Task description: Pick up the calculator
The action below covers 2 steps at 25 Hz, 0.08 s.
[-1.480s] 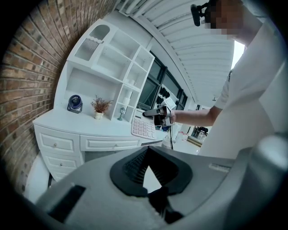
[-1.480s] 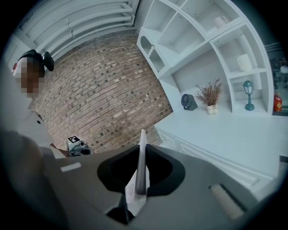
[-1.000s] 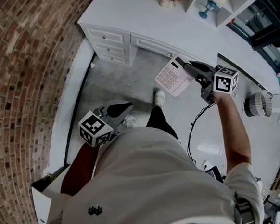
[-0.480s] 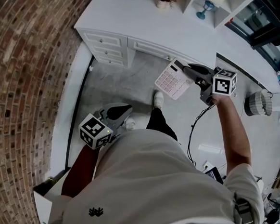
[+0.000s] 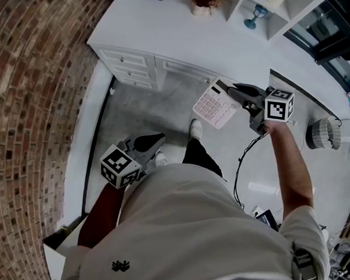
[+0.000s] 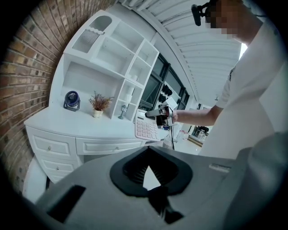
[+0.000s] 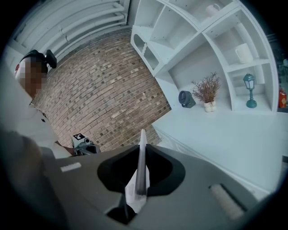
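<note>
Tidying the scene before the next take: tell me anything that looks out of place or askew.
Only the calculator: it is off the white desk, held tilted in mid-air by the right gripper, whose jaws are shut on its edge. Nothing looks spilled or damaged.

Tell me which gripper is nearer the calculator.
Right. The right gripper is clamped on the calculator, holding it up off the floor; the left gripper hangs low beside the person, well apart from it.
</note>
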### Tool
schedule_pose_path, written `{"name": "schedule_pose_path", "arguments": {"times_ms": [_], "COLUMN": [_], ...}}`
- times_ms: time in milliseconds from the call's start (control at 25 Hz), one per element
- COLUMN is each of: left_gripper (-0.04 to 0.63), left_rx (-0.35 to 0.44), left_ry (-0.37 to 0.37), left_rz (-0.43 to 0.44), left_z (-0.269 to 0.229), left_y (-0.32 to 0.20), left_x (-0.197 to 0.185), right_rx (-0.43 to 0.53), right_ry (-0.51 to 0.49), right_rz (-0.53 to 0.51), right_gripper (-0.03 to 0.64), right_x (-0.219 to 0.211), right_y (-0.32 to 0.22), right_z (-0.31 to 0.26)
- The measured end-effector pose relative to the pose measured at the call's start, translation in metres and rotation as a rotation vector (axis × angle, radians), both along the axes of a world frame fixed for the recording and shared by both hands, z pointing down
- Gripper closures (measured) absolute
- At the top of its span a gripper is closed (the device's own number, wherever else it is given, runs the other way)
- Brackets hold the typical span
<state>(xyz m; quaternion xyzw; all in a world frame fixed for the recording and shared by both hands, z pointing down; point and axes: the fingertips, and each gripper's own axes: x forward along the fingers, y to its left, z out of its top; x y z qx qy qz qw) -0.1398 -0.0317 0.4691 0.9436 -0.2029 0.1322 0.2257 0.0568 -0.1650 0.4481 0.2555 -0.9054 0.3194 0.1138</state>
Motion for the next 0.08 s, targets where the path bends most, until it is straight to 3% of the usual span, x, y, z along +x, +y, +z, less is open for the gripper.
{"name": "schedule_pose_path", "arguments": {"times_ms": [80], "left_gripper": [0.589], "left_rx": [-0.003], "left_ry": [-0.001], "left_rz": [-0.002], "left_z": [0.0013], "left_y": [-0.0119], "left_x": [0.0078], "right_rx": [-0.006], "right_ry": [-0.001], "right_rz": [-0.002], "right_gripper": [0.558], "right_x": [0.0083], "right_y": [-0.0106], "right_z": [0.0028]}}
